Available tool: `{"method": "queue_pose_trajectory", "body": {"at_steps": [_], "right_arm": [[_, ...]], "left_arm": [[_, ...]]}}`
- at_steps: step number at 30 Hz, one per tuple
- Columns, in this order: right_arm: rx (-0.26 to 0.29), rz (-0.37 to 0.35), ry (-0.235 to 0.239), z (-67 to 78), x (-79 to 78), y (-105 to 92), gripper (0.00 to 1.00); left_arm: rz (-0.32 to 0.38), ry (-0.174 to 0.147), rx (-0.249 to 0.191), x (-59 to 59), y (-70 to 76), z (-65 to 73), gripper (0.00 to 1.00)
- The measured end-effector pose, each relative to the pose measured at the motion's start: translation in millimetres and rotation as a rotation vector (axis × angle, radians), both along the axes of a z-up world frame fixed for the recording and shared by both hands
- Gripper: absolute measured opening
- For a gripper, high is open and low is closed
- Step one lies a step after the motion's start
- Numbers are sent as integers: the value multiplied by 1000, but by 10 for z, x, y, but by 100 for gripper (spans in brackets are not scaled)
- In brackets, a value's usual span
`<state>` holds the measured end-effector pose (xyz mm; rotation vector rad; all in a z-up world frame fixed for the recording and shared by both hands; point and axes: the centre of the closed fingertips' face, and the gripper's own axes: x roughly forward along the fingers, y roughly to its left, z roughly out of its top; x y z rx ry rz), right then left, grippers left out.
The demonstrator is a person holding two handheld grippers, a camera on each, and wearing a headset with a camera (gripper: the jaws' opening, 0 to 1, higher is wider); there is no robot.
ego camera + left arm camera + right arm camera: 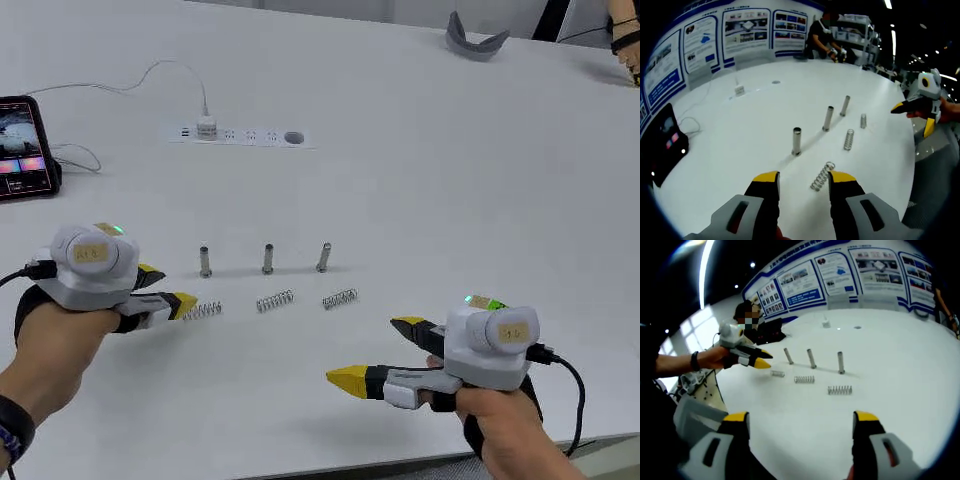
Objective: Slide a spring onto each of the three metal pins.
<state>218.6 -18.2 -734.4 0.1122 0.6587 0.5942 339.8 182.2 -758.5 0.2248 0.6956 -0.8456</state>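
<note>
Three metal pins (268,258) stand upright in a row on a white workbench (450,200), with three springs (274,300) lying loose just in front of them. The left gripper (168,289), jaws apart, sits at the leftmost spring (821,176), whose near end is hard to tell from the yellow tip beside it. The right gripper (378,350) is held wide open, well apart from the row, and a phone (20,145) is cut off at the left edge.
</note>
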Motion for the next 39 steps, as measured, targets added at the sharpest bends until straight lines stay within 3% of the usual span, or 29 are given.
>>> {"method": "queue_pose_trajectory", "body": {"at_steps": [5,9,23,25,28,39], "right_arm": [[0,8,-4,12,34,28,86],[-2,17,-7,14,47,63,86],[-3,30,-16,1,78,174,86],[-7,36,-13,-12,72,180,87],[-6,35,-16,-7,81,176,87],[-21,42,-26,9,111,189,87]], "left_arm": [[25,20,-16,-72,58,13,46],[23,10,-7,-131,106,18,50],[49,-9,-37,-337,287,109,61],[74,18,-118,-384,248,181,64],[72,-6,-97,-417,305,214,66],[76,-9,-80,-589,479,148,72]]}}
